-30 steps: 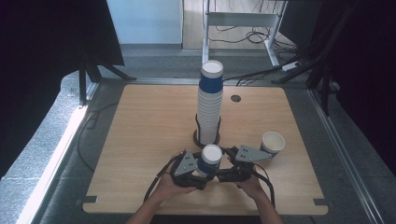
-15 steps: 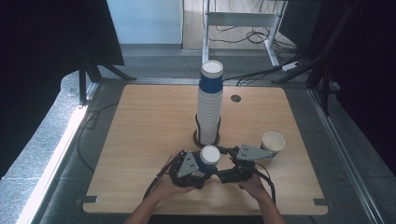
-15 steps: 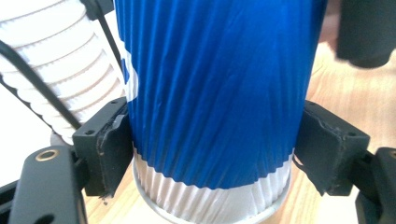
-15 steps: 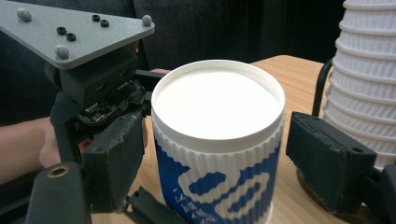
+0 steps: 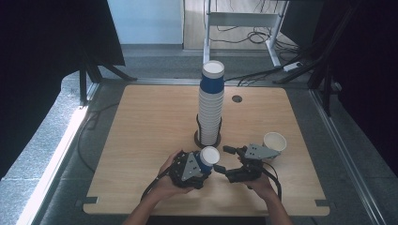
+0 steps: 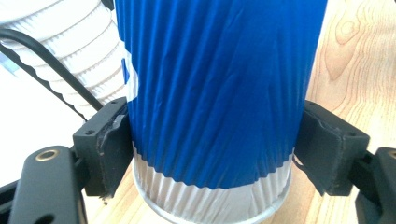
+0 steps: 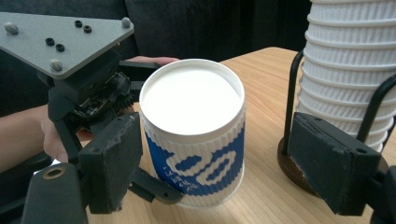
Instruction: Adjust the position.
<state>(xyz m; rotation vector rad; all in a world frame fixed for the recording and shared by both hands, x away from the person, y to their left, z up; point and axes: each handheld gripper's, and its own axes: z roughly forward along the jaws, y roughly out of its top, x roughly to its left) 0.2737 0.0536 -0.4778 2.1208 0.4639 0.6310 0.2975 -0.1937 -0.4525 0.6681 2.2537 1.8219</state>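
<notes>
The left tool [image 5: 202, 165] is clamping a blue ribbed paper cup [image 5: 207, 159] upright at the counter's [image 5: 141, 140] near edge while the right tool [image 5: 228, 161], jaws spread and empty, is closing in on it, probably for a handover, ahead of the cup stack [image 5: 210, 105] beyond.

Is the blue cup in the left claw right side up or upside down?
Upside down: the blue cup shows its closed white base on top, its rim toward the table.

L tool [image 5: 202, 165] jaws clamped w/ L hand behind; R tool [image 5: 227, 163] jaws spread wide, just beside it.
</notes>
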